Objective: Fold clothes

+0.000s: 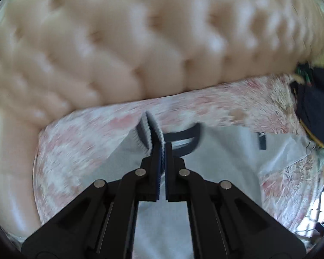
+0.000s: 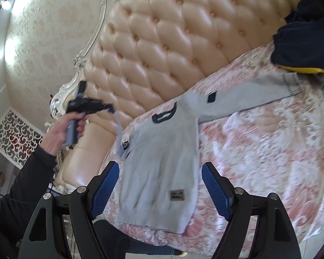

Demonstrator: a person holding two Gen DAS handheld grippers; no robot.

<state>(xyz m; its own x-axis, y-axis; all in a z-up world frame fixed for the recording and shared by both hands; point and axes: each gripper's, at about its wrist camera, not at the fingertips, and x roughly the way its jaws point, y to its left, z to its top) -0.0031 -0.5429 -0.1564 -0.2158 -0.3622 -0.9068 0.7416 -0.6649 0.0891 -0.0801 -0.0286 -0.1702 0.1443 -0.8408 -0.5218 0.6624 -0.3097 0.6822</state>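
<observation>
My left tongs [image 1: 164, 151] are clamped on the ribbed, navy-striped cuff [image 1: 150, 129] of the grey sweater [image 2: 162, 157], the jaws pressed together on the knit with the cuff sticking out past the tips toward twelve o'clock. In the right wrist view my left hand [image 2: 60, 129] holds those tongs up at about nine o'clock, in front of the tufted headboard [image 2: 166, 38], and the sleeve [image 2: 119, 125] hangs from them down to the sweater's shoulder.

My right tongs [image 2: 161, 185] stand wide apart with nothing between the blue pads [image 2: 216, 190]; they hover over the sweater's lower body without touching it.

The sweater lies flat on the bed's pink-and-white floral cover [image 2: 259, 140], dark collar [image 2: 164, 115] toward the headboard at twelve o'clock and hem toward six. Its other sleeve [image 2: 254, 95] is stretched out toward two o'clock, its striped cuff close to a pile of dark clothes [image 2: 302, 43] with a yellow edge at the upper right. A small patch [image 2: 177, 194] sits near the hem.
</observation>
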